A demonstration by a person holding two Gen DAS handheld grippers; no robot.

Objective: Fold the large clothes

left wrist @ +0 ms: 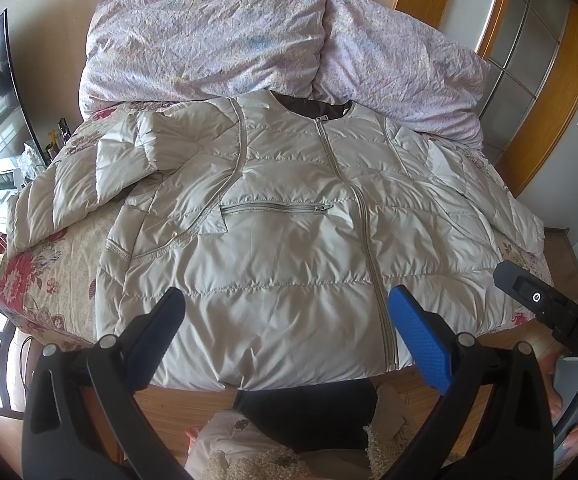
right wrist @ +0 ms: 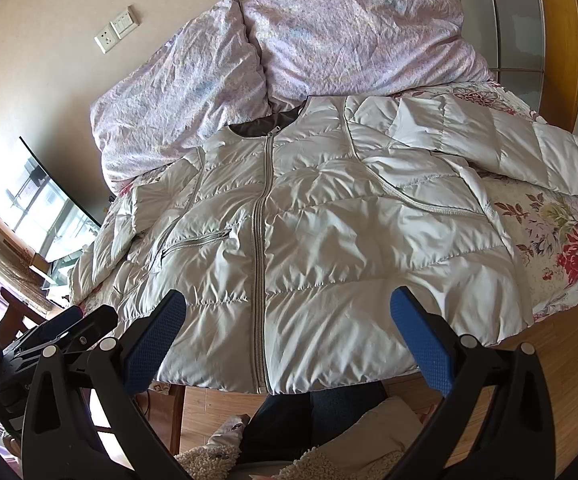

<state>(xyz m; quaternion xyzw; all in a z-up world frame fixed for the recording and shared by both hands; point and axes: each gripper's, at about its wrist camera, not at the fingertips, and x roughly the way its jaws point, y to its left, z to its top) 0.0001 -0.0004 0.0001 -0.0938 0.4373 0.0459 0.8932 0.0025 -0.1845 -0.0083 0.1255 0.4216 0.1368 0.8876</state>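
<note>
Left tongs (left wrist: 285,320) spread wide, blue pads far apart, nothing between them. Right tongs (right wrist: 287,320) likewise wide open and empty.

Ahead of both, just past the fingertips: a pale quilted jacket (left wrist: 297,216) laid front-up on a bed with a floral cover (left wrist: 45,280), hem toward the tongs and hanging slightly over the near edge. Zipped shut from hem to collar, zipper (right wrist: 260,240) running straight away from the right tongs, a bit right of centre between the left tongs' pads. Small zipped chest pocket (left wrist: 277,209) ahead of the left tongs. One sleeve (left wrist: 125,160) bent back onto itself, ahead and to the left of the left tongs; the other sleeve (right wrist: 501,140) stretched out ahead and to the right of the right tongs, cuff near the bed's edge.

Beyond the collar, farthest from both tongs: a crumpled lilac duvet (right wrist: 329,48) piled against the wall. Wall socket and switch (right wrist: 117,34) up left of it in the right view.

Below the tongs: wooden floor (right wrist: 529,360), dark trousers and fleecy slippers. Right tongs' body visible at the right edge of the left view; left tongs at the left edge of the right view.
</note>
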